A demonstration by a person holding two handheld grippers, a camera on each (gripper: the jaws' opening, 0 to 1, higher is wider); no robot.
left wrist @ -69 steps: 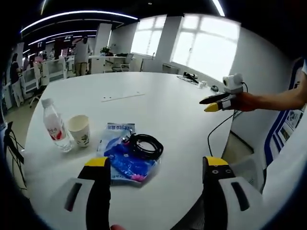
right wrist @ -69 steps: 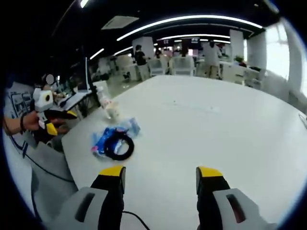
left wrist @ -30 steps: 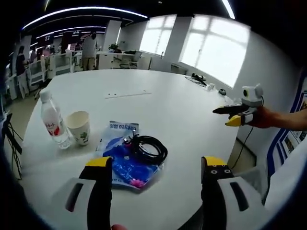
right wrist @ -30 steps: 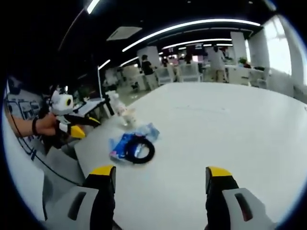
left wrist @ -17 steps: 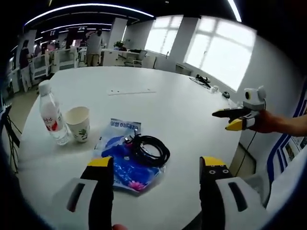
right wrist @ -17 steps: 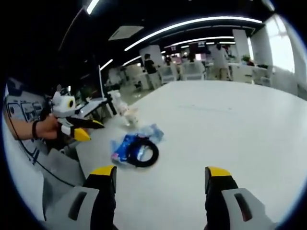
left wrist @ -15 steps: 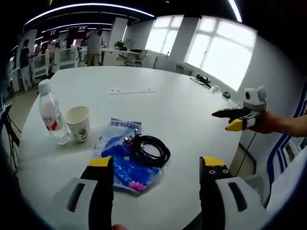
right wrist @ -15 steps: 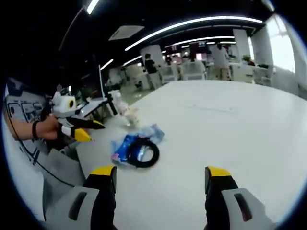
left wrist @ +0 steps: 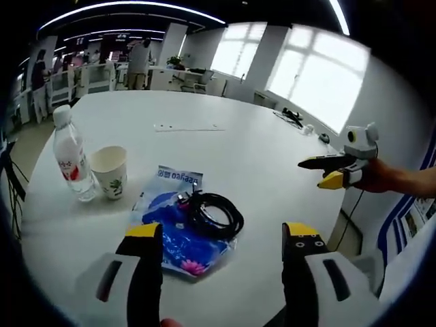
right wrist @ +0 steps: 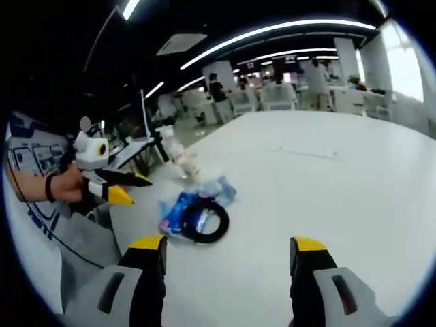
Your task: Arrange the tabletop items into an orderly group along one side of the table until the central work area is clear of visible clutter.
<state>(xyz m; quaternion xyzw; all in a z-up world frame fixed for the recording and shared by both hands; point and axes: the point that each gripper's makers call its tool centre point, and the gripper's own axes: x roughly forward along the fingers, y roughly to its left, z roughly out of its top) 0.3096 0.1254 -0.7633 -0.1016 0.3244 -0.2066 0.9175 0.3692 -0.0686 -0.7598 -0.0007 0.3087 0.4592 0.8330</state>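
1. Tabletop items, namely water bottle [left wrist: 68,162], paper cup [left wrist: 109,171], blue packet [left wrist: 176,221] and black cable coil [left wrist: 213,214], are sitting clustered near the table [left wrist: 259,163] edge.
2. Both views are drawing slightly closer than a second ago; nothing has been moved yet.
3. Left gripper [left wrist: 221,238] and right gripper [right wrist: 225,253] are hovering with jaws wide, empty.
4. The left gripper view is showing the bottle clearly; in the right gripper view it is blurred.

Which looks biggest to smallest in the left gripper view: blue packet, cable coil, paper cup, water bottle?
1. Blue packet, largest by far.
2. Cable coil, lying on the packet.
3. Water bottle, taller than the cup.
4. Paper cup, smallest.
Coil and bottle look close in size, and the packet and coil sit nearer the camera, so that ranking is unsure.
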